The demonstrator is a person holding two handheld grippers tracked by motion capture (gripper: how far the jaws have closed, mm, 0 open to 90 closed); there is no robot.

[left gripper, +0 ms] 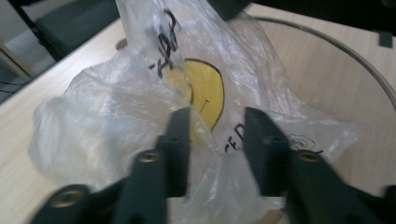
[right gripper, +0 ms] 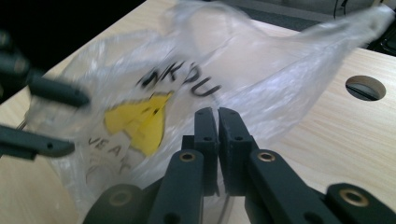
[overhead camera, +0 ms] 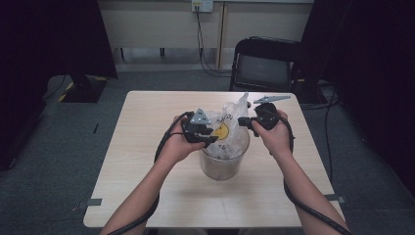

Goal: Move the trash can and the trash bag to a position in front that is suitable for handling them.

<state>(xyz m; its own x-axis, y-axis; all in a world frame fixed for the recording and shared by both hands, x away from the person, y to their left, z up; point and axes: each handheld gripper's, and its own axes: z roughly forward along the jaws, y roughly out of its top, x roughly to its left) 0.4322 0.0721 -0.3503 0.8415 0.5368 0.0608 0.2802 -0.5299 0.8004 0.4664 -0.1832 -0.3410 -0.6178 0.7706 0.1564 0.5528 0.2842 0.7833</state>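
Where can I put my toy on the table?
The table is bare left of the bin, from its left edge to the near edge. The strip in front of the bin is free between the forearms. The far right corner is free too. The middle is crowded: the bag, the left gripper and the right gripper meet over the bin.

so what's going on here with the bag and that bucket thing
A person at a table is working a clear plastic bag with a yellow smiley print into a round clear container, using two hand-held grippers. The right gripper is pinched shut on the bag's film. The left gripper has its jaws apart, with bag film between them but not clamped.
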